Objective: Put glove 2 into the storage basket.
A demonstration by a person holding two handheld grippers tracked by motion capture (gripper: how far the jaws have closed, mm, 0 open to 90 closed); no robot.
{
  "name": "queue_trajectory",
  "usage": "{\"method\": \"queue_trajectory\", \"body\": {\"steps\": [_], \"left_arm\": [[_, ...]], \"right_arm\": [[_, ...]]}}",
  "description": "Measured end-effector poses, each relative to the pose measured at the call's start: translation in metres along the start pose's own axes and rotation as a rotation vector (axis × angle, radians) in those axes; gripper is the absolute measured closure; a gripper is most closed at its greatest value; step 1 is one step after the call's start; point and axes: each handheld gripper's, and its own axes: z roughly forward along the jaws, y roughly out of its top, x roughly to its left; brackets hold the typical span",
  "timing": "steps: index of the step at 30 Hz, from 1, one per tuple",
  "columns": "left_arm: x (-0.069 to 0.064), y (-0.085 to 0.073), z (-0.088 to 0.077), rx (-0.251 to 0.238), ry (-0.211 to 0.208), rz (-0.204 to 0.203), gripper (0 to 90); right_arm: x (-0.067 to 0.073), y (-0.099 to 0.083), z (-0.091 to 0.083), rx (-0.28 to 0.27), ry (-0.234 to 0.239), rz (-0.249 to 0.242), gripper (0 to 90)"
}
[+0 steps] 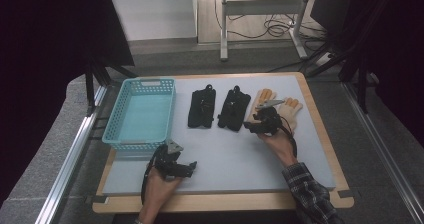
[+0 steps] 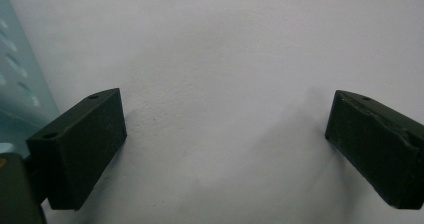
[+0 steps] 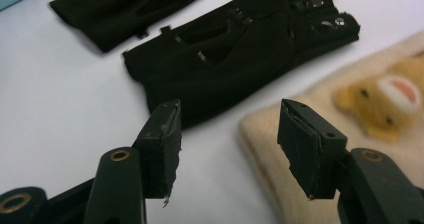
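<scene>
Two black gloves lie side by side at the middle back of the white board. To their right lie two cream gloves with orange fingertips. My right gripper hovers at the near end of the left cream glove. In the right gripper view its jaws stand open with nothing between them, over the gap between a black glove and the cream glove with a bear motif. My left gripper rests open near the front edge, its jaws over bare board.
A turquoise plastic basket stands at the board's left back, its wall close beside my left gripper. The wooden table edge borders the board. Black curtains and metal rails flank the table.
</scene>
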Motion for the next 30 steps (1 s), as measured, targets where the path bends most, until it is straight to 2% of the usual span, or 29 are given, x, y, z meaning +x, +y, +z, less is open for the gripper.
{"method": "queue_trajectory", "body": {"steps": [2, 7, 11, 17, 21, 24, 25, 26, 28, 30], "left_arm": [[0.0, 0.0, 0.0, 0.0, 0.0, 0.0, 3.1], [0.0, 0.0, 0.0, -0.001, -0.001, 0.0, 3.1], [0.0, 0.0, 0.0, 0.0, -0.001, 0.0, 3.1], [0.0, 0.0, 0.0, 0.0, -0.001, 0.0, 3.1], [0.0, 0.0, 0.0, -0.001, -0.001, 0.0, 3.1], [0.0, 0.0, 0.0, -0.001, -0.001, 0.0, 3.1], [0.0, 0.0, 0.0, -0.001, -0.001, 0.0, 3.1], [0.0, 0.0, 0.0, -0.001, -0.001, 0.001, 3.1], [0.0, 0.0, 0.0, -0.001, 0.0, 0.0, 3.1], [0.0, 0.0, 0.0, -0.001, 0.0, 0.001, 3.1]], "right_arm": [[-0.003, 0.007, 0.009, 0.003, -0.012, 0.0, 41.3], [-0.01, 0.019, 0.026, 0.007, -0.007, 0.028, 35.2], [-0.011, 0.029, 0.04, 0.015, -0.007, 0.044, 30.5], [-0.004, 0.047, 0.062, 0.032, -0.024, 0.017, 27.6], [-0.001, 0.053, 0.079, 0.072, -0.056, 0.015, 26.9], [-0.002, 0.054, 0.094, 0.115, -0.121, 0.007, 24.4], [-0.005, 0.053, 0.097, 0.115, -0.108, 0.048, 24.6], [-0.006, 0.052, 0.097, 0.11, -0.104, 0.067, 25.8], [-0.005, 0.053, 0.097, 0.117, -0.113, 0.071, 29.6], [-0.005, 0.054, 0.096, 0.128, -0.119, 0.082, 38.7]]}}
